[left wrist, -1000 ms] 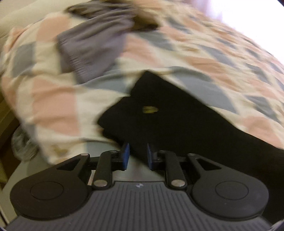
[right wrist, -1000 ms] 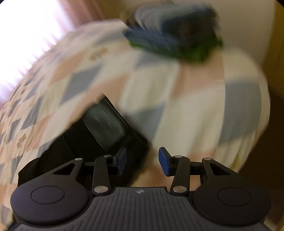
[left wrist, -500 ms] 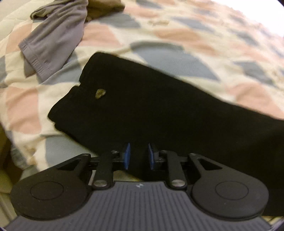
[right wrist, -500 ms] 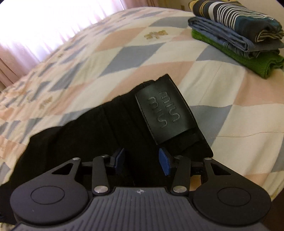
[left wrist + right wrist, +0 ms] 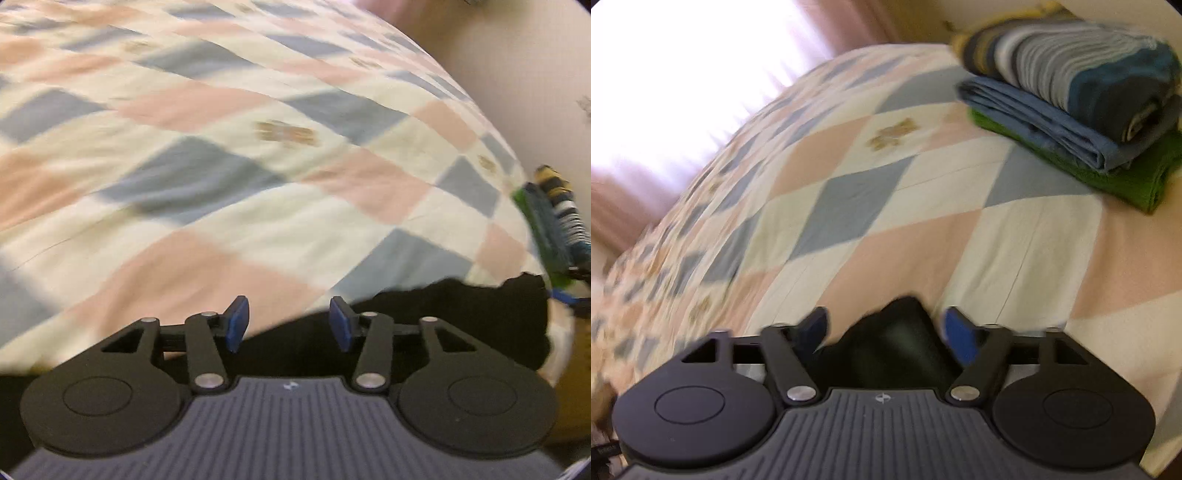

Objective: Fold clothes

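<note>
The black garment (image 5: pixel 424 325) lies flat on the quilt (image 5: pixel 258 184), at the near edge, directly under both grippers; its long axis runs left to right. The left gripper (image 5: pixel 288 325) has its jaws apart and empty; the right gripper (image 5: pixel 882 332) is also spread wide, with a smooth dark patch between its pads. The cloth looks soft and matte; the folded stack (image 5: pixel 1082 110) sits far right.

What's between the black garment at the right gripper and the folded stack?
Right wrist view: only bare patchwork quilt lies between the black garment, sitting by the open right gripper, and the folded stack.
</note>
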{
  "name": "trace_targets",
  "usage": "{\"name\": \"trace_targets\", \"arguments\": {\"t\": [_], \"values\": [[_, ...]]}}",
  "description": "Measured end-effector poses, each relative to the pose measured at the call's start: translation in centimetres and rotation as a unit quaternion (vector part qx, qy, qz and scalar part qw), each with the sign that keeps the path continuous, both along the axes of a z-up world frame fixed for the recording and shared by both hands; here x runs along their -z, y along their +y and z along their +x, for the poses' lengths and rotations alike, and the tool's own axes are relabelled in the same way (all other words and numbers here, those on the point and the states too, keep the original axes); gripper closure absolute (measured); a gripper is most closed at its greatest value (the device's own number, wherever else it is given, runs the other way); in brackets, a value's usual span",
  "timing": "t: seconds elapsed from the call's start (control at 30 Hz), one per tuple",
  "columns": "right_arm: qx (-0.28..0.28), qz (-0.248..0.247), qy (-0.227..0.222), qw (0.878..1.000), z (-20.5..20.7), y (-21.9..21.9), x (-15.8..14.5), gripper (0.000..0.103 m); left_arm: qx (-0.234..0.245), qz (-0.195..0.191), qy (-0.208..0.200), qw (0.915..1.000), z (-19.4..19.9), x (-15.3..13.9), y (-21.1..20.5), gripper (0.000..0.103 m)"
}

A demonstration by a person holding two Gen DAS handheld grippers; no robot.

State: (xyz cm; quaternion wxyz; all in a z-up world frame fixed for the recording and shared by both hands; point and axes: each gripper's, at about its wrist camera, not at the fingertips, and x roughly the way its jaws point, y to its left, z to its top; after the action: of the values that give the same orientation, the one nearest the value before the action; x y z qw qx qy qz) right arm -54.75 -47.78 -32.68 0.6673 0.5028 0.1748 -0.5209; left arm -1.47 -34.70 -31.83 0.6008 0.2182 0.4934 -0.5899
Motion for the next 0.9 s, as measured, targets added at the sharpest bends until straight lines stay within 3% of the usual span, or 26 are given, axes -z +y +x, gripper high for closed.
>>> {"name": "trace_targets", "arguments": {"t": [0.13, 0.2, 0.27, 0.37, 0.47, 0.53, 0.7, 0.73, 0.8, 0.83, 0.9], "values": [[0.038, 0.082, -0.078, 0.993, -0.9, -2.5, 3.4, 0.021, 0.041, 0.064, 0.077, 0.9941, -0.1, 3.4, -5.1, 0.06], [0.059, 0.083, -0.056, 0.993, -0.7, -2.1, 3.4, 0.025, 0.078, 0.076, 0.113, 0.9876, -0.6, 4.1, -5.1, 0.062], [0.071, 0.033, -0.016, 0.997, -0.1, -0.8, 1.8, 0.025, 0.119, 0.078, 0.129, 0.9813, -1.4, 4.3, -4.7, 0.062], [0.012, -0.038, 0.033, 0.999, 2.6, 0.7, -0.9, 0.025, 0.164, 0.071, 0.135, 0.9747, -2.3, 3.8, -3.8, 0.056], [-0.117, -0.063, 0.047, 0.99, 7.7, 0.8, -2.1, 0.025, 0.191, 0.071, 0.157, 0.9664, -2.3, 3.5, -3.5, 0.056], [-0.221, -0.072, 0.054, 0.971, 12.1, 1.2, -2.0, 0.025, 0.205, 0.072, 0.173, 0.9605, -2.0, 3.3, -3.4, 0.056], [-0.41, -0.078, 0.104, 0.903, 21.0, 3.6, 0.1, 0.029, 0.245, 0.077, 0.193, 0.9469, -1.2, 2.4, -3.9, 0.057], [-0.442, -0.076, 0.115, 0.886, 22.1, 4.4, 0.7, 0.042, 0.255, 0.075, 0.194, 0.9444, -1.1, 2.3, -4.1, 0.057], [-0.486, -0.082, 0.158, 0.856, 23.5, 6.6, 1.6, 0.055, 0.267, 0.072, 0.2, 0.9401, -1.0, 2.2, -4.7, 0.057], [-0.498, -0.089, 0.184, 0.843, 23.8, 7.8, 1.9, 0.057, 0.265, 0.073, 0.208, 0.9388, -1.0, 2.6, -5.2, 0.056], [-0.51, -0.072, 0.201, 0.833, 23.5, 9.0, 2.9, 0.06, 0.264, 0.084, 0.23, 0.9329, -1.0, 3.9, -6.4, 0.055]]}}
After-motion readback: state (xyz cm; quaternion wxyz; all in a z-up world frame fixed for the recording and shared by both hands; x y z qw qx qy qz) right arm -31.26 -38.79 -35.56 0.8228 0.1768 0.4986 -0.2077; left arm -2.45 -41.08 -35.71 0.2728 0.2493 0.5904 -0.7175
